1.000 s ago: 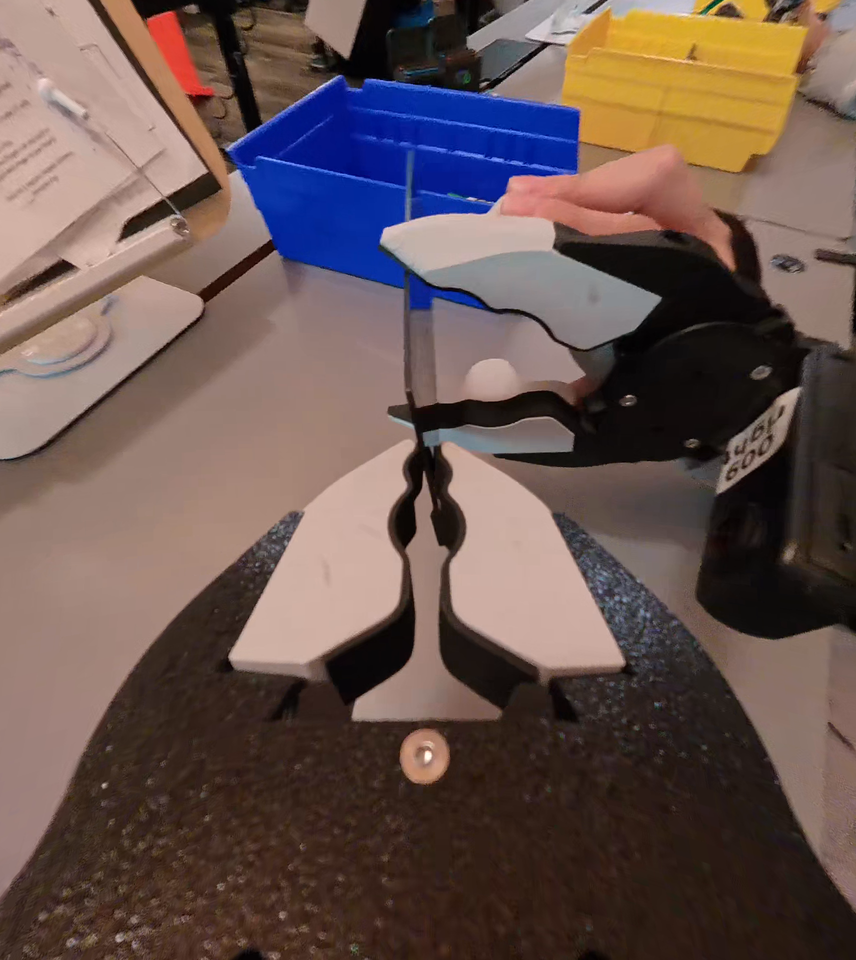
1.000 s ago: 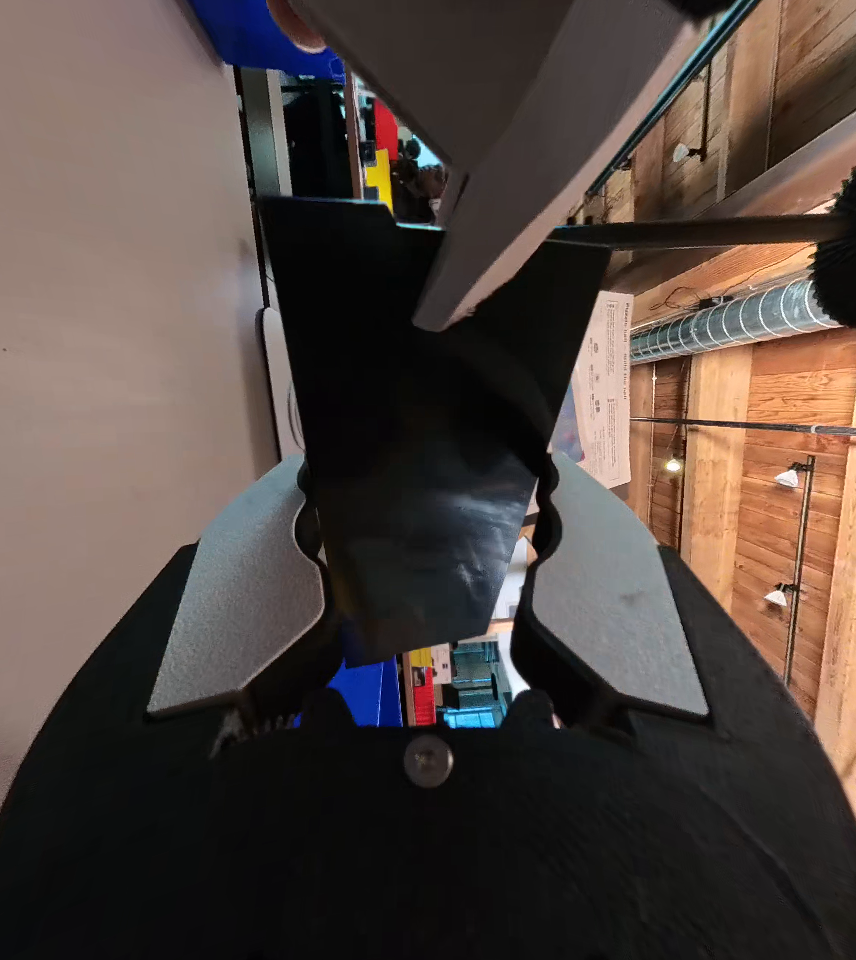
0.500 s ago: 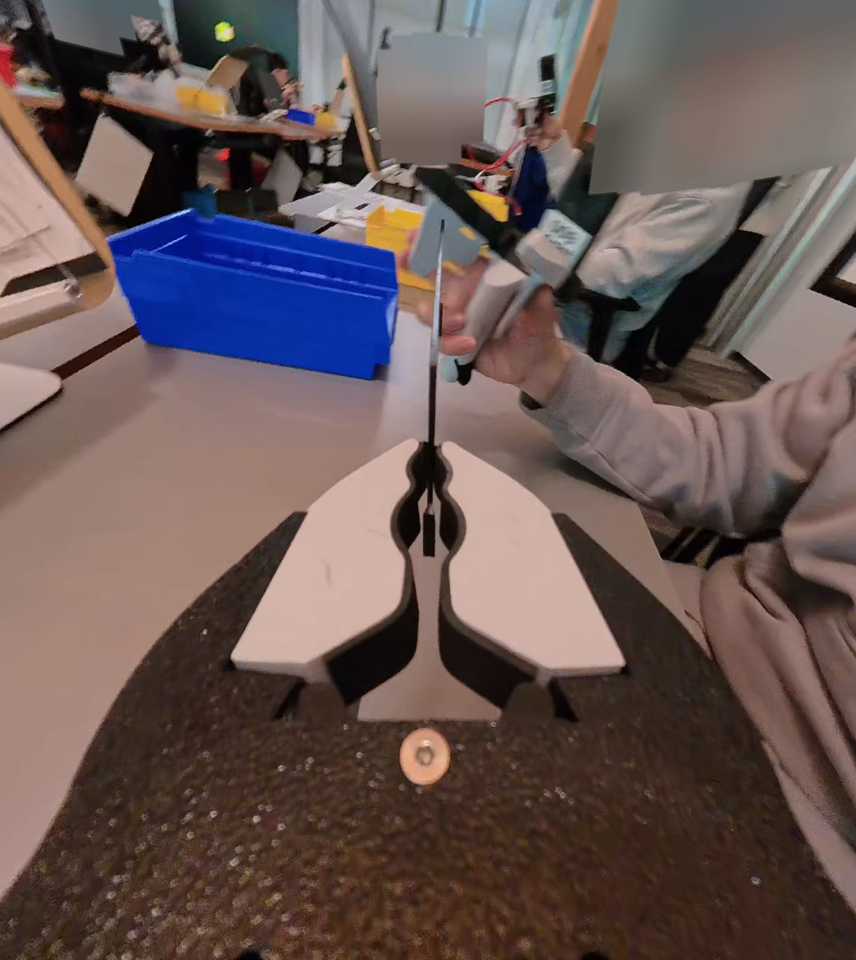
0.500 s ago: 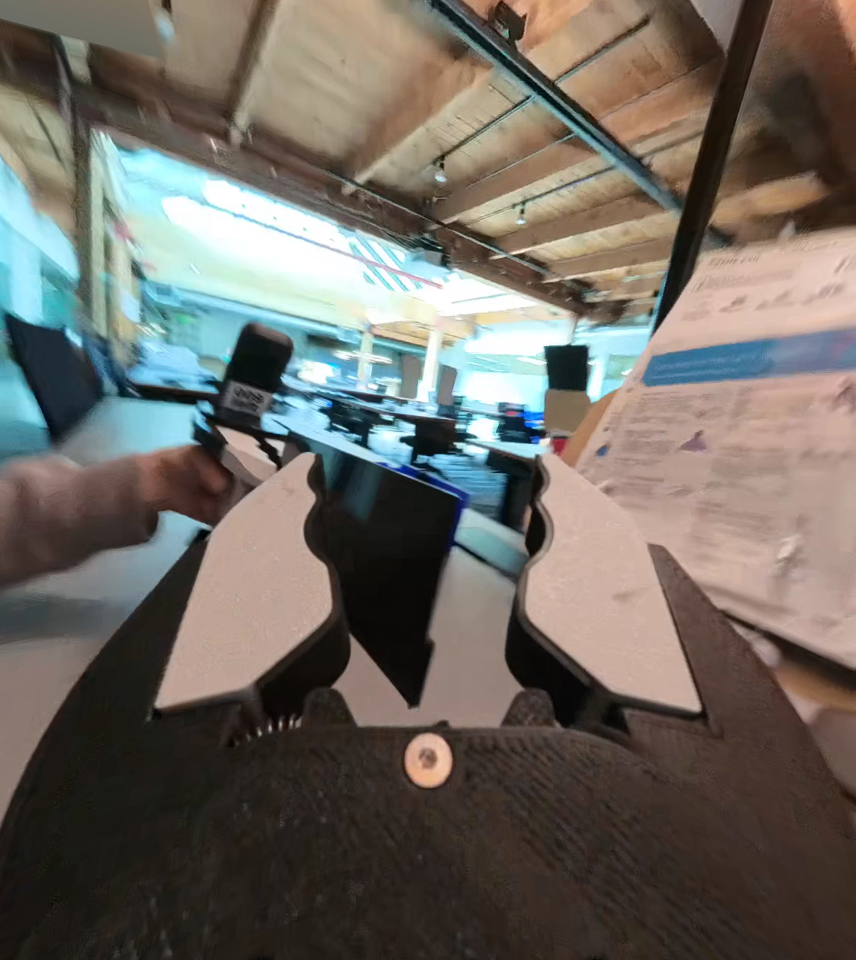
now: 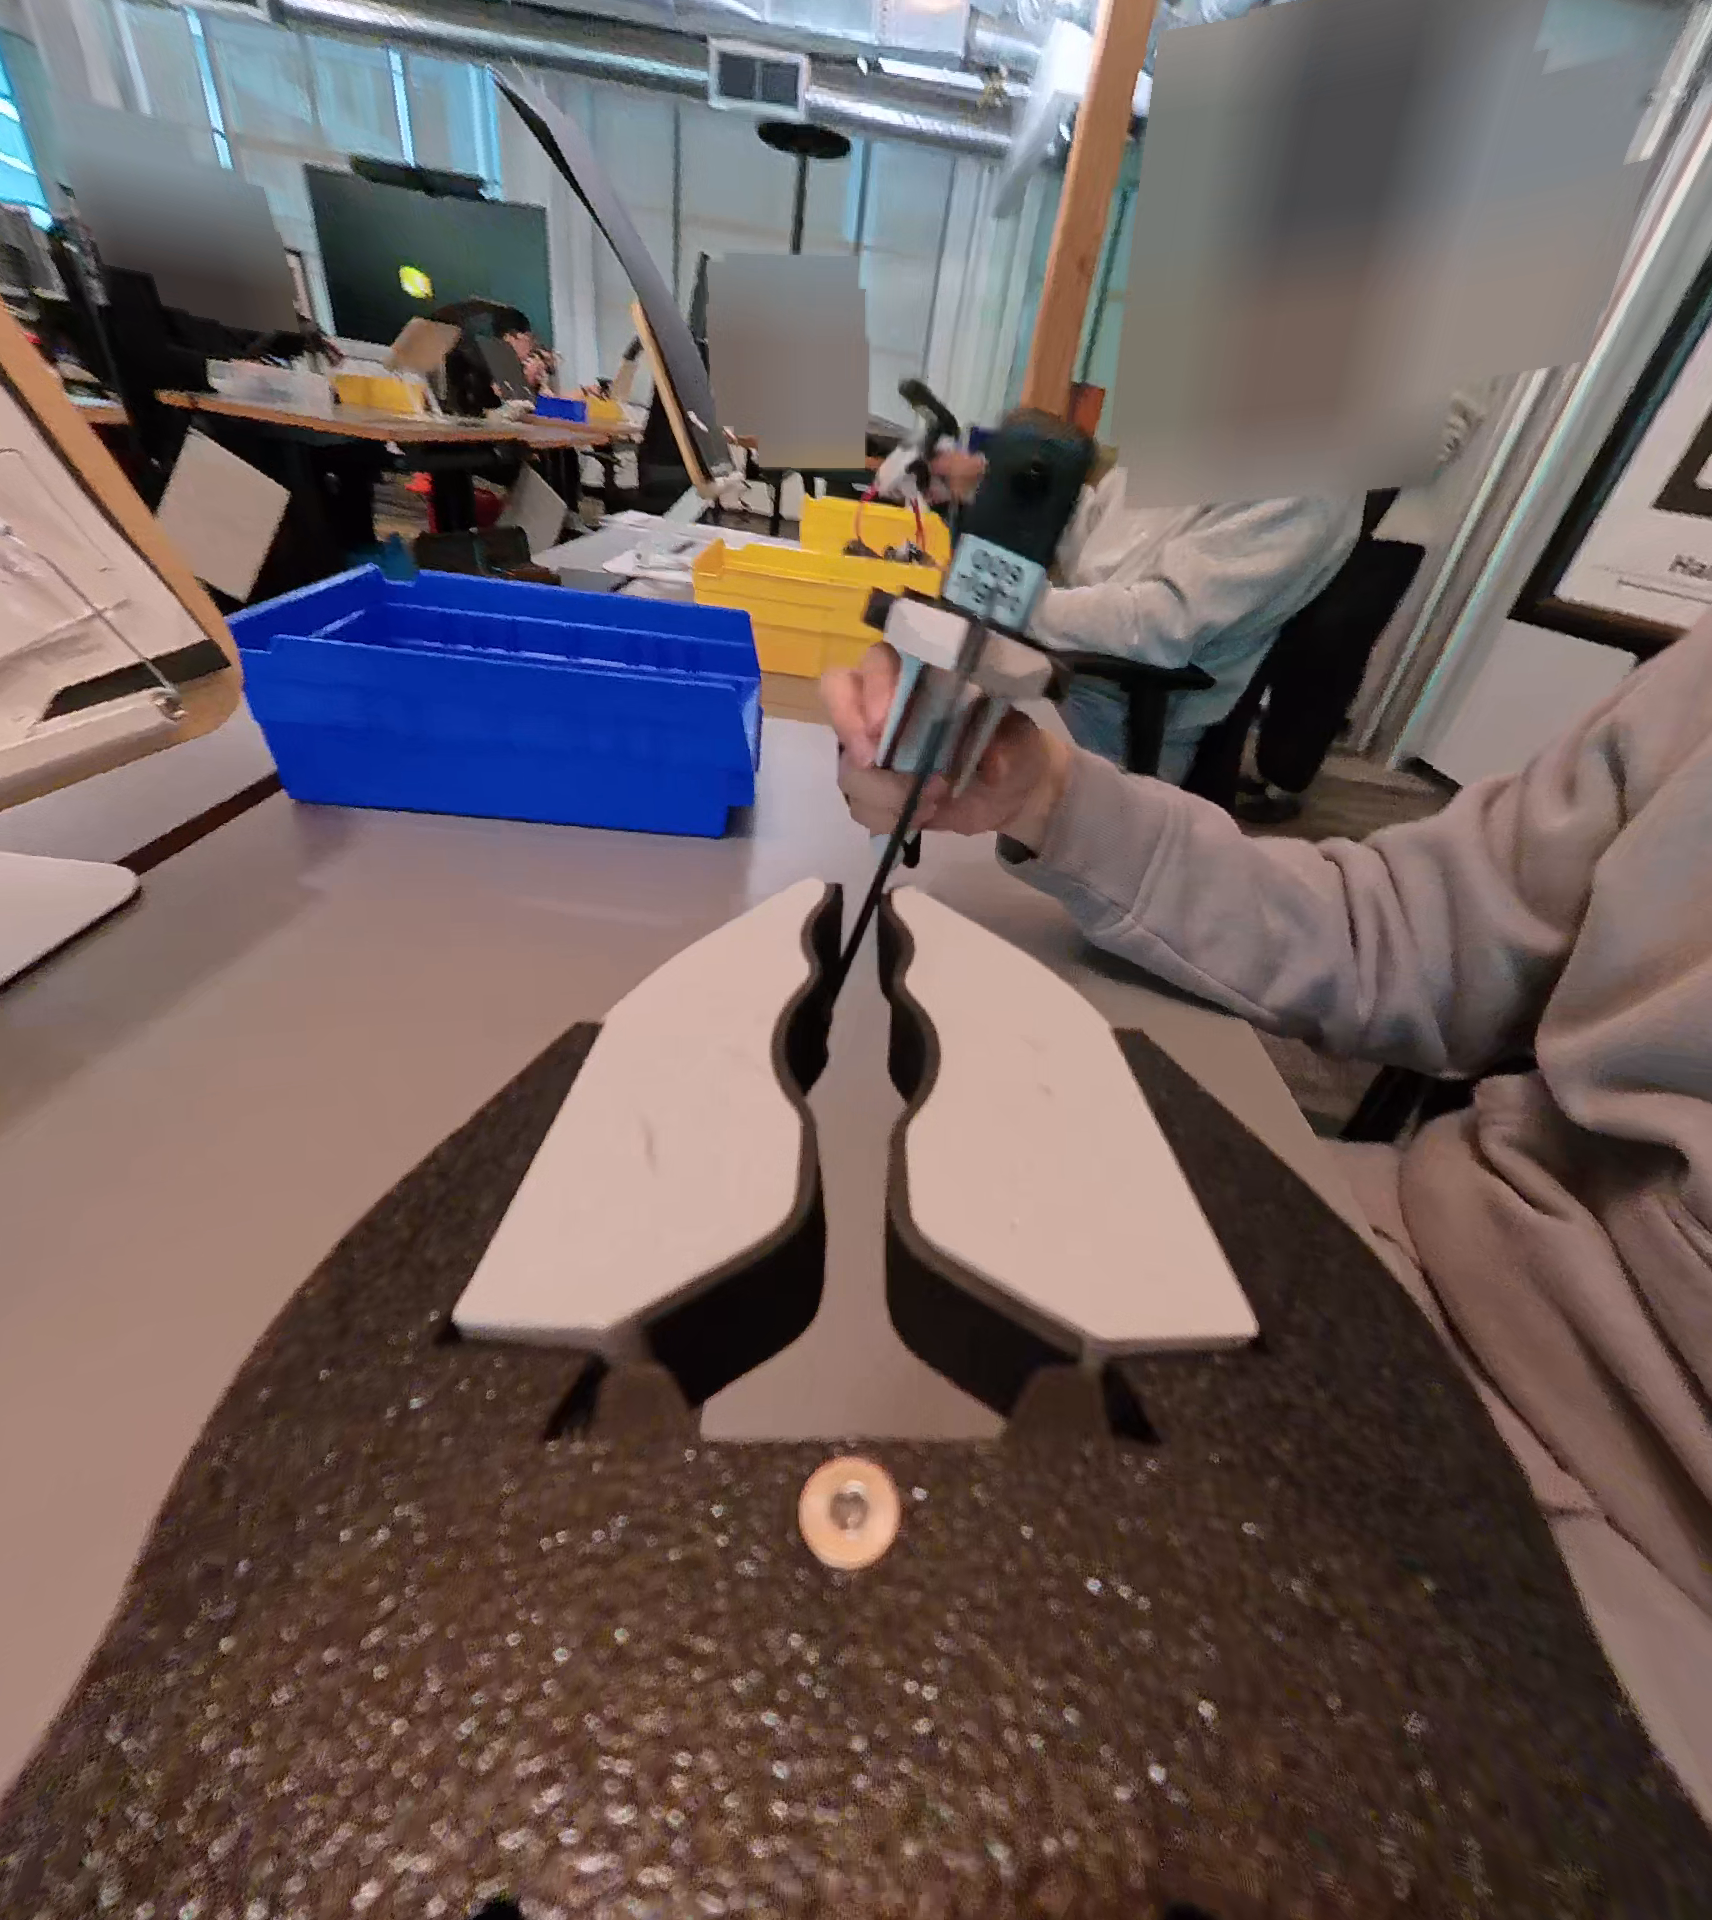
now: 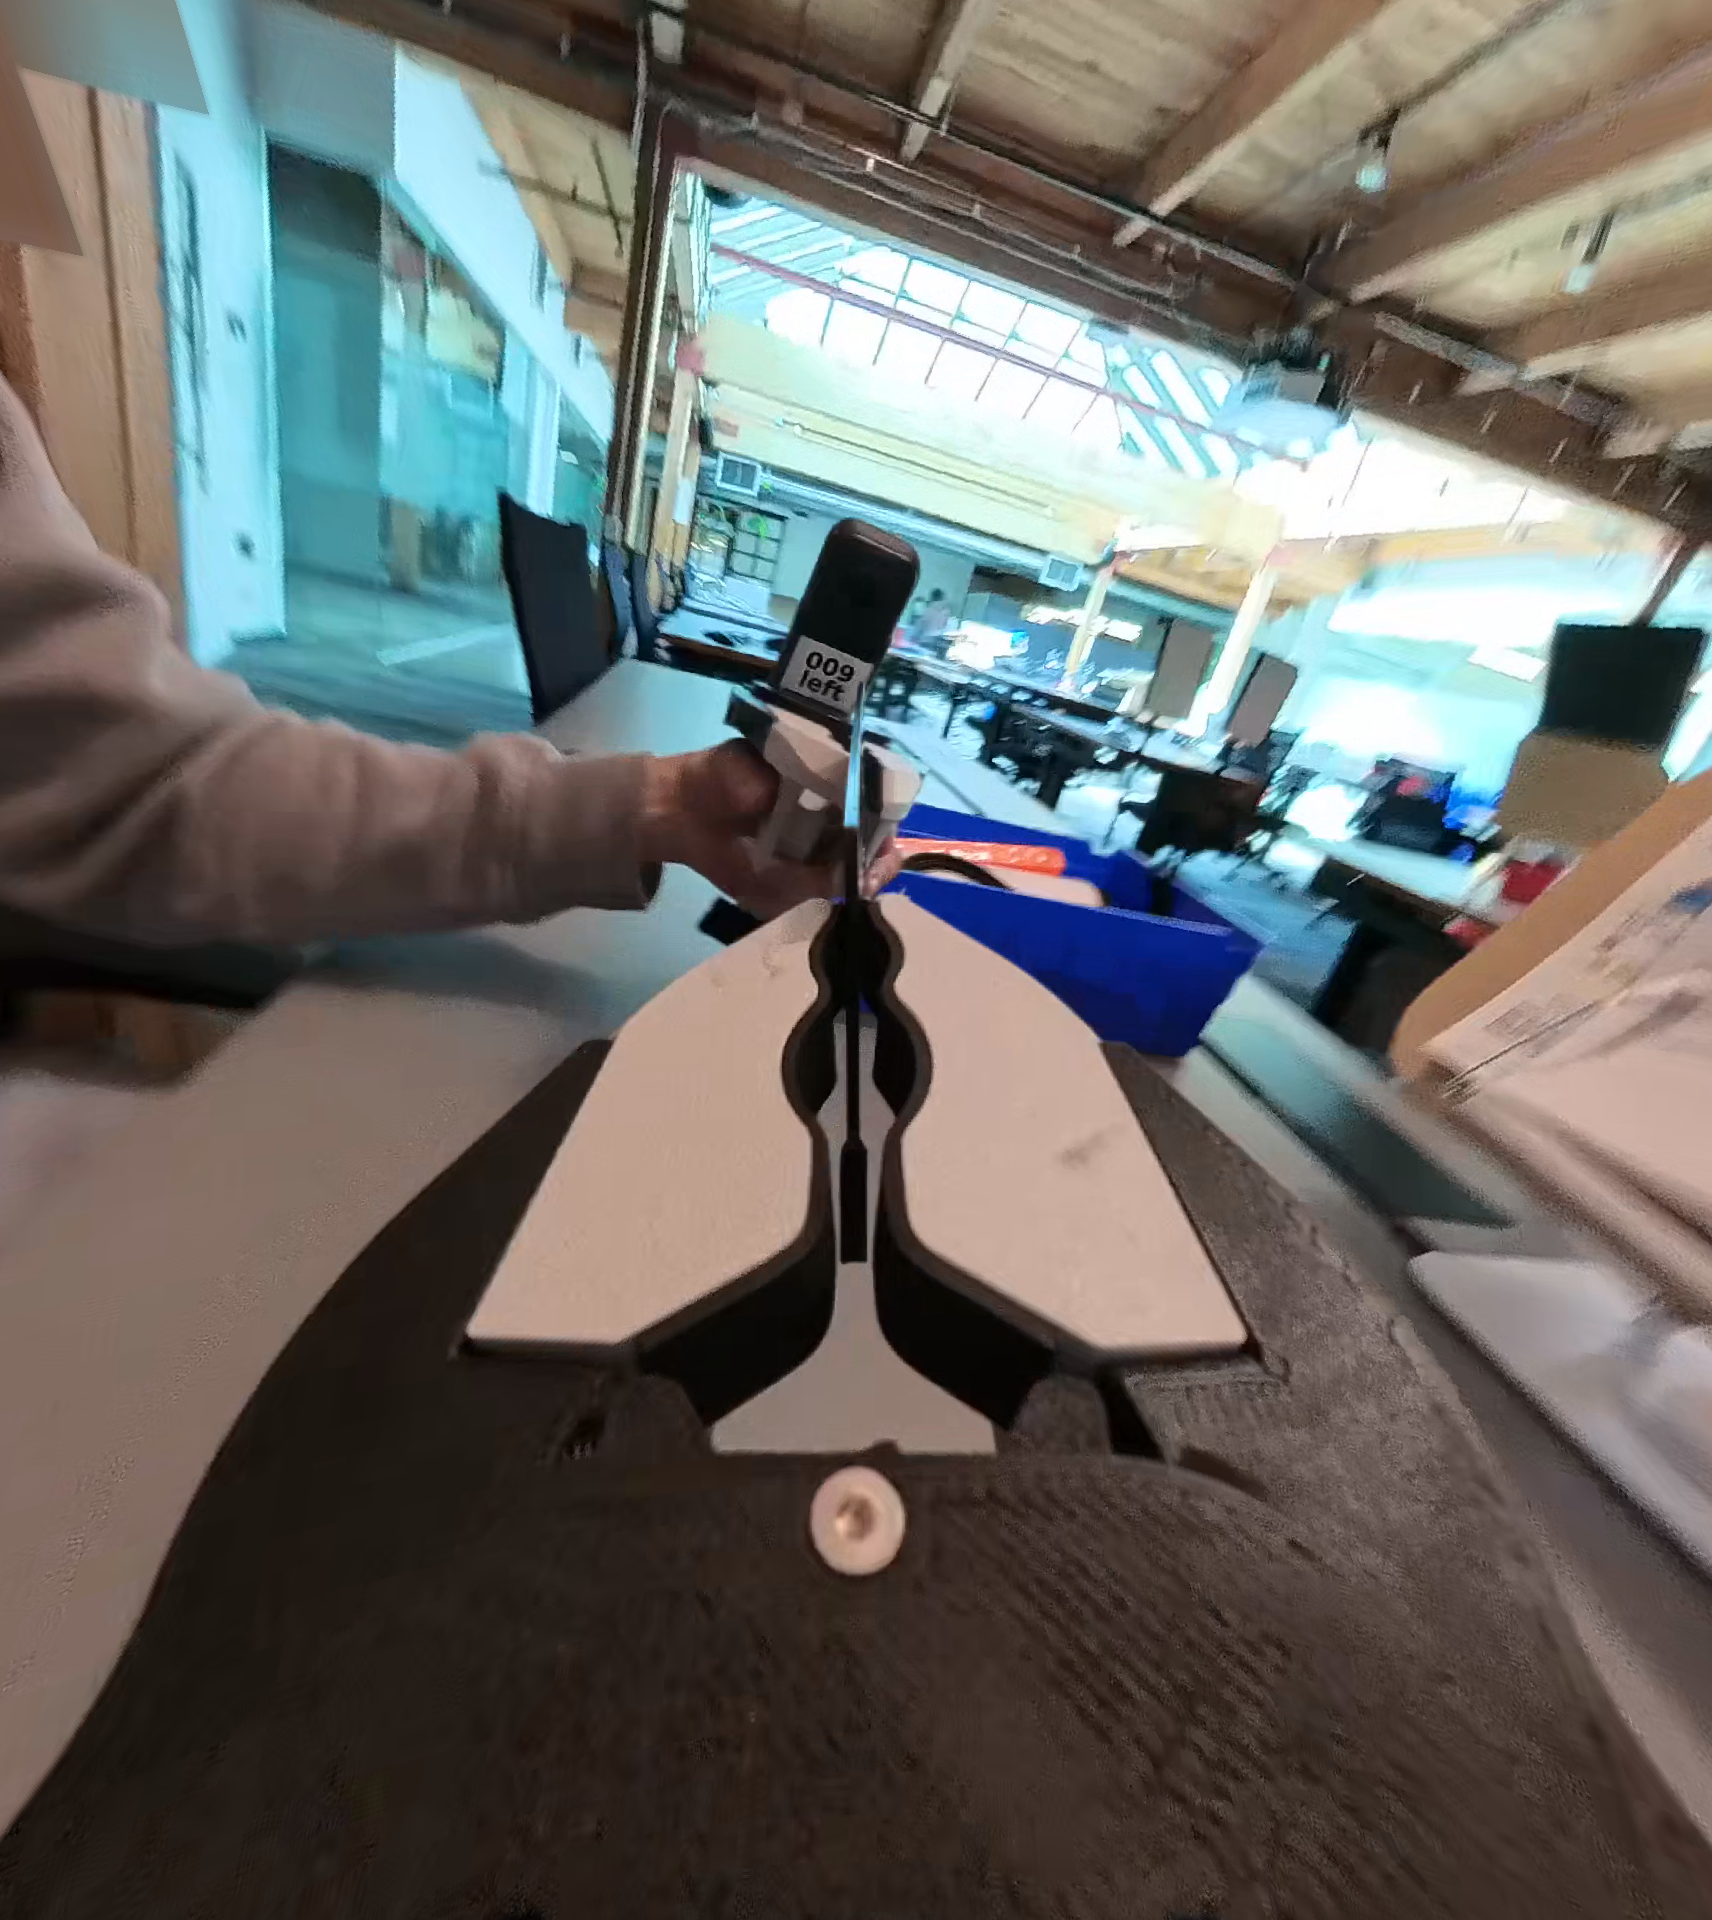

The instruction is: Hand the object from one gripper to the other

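The object is a thin black sheet (image 5: 871,906), seen edge-on in both views. In the left wrist view its near end lies slanted in the gap of my left gripper (image 5: 860,899), whose jaws stand a little apart and do not pinch it. The sheet runs up to my right gripper (image 5: 956,707), held in a hand opposite. In the right wrist view my right gripper (image 6: 854,920) is shut on the black sheet (image 6: 850,1091). Its far end reaches the left gripper (image 6: 821,769) facing it above the grey table (image 5: 208,1039).
A blue bin (image 5: 509,707) stands on the table behind the grippers, with yellow bins (image 5: 790,603) farther back. A document stand with papers (image 5: 0,582) is at the left edge. The holder's grey sleeve (image 5: 1351,935) fills the right side. Another person sits behind. Tip to tip, the grippers are about 15 cm apart.
The right gripper, open around the sheet from the side a second ago, has swung round to face the left one and shut on it. The left jaws have parted slightly.
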### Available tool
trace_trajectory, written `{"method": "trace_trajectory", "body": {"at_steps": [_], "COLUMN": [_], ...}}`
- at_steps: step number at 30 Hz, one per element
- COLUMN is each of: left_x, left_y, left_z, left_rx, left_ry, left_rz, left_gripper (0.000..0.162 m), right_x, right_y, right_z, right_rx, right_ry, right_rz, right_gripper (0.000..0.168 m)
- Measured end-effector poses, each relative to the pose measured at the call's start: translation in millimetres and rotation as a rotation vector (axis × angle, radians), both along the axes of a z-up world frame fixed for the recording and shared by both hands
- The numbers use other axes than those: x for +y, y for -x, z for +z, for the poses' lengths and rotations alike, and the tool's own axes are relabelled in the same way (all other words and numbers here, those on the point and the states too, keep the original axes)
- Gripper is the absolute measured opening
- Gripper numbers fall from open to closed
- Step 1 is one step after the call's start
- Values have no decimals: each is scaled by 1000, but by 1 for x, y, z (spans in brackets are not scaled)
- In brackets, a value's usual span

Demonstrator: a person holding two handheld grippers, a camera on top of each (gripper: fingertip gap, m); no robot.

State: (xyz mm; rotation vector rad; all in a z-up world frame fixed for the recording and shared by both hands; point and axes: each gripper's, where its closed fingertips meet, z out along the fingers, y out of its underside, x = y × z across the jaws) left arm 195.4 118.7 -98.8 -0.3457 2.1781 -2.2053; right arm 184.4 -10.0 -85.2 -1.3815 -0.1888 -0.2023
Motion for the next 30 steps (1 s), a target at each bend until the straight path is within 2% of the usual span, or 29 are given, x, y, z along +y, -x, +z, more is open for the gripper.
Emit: {"method": "trace_trajectory", "body": {"at_steps": [2, 3, 4, 6, 10, 13, 16, 23, 30], "left_x": [3, 5, 9, 16, 30, 39, 46, 35, 28], "left_y": [-7, -12, -16, -19, -4, 10, 10, 27, 20], "left_z": [5, 8, 11, 13, 3, -3, -12, -18, -22], "left_rx": [27, 56, 97, 198, 301, 395, 421, 407, 407], "left_ry": [37, 55, 71, 67, -79, -146, -207, -264, -254], "left_rz": [58, 100, 128, 133, 42, -66, -87, -203, -188], "left_gripper": [14, 27, 41, 85, 103, 103, 106, 105, 101], "right_x": [2, 4, 8, 18, 39, 48, 59, 67, 63], "right_y": [2, 0, 0, 4, 17, 35, 48, 60, 55], "right_z": [4, 6, 6, 2, -16, 1, 1, 0, -1], "right_rx": [-148, -224, -311, -493, -705, -812, -893, -864, -813], "right_ry": [-19, -27, -14, 42, 154, 86, 103, 69, 53], "right_rz": [-66, -121, -174, -240, -247, -260, -248, -194, -178], "right_gripper": [2, 1, 2, 2, 2, 1, 1, 2, 1]}}
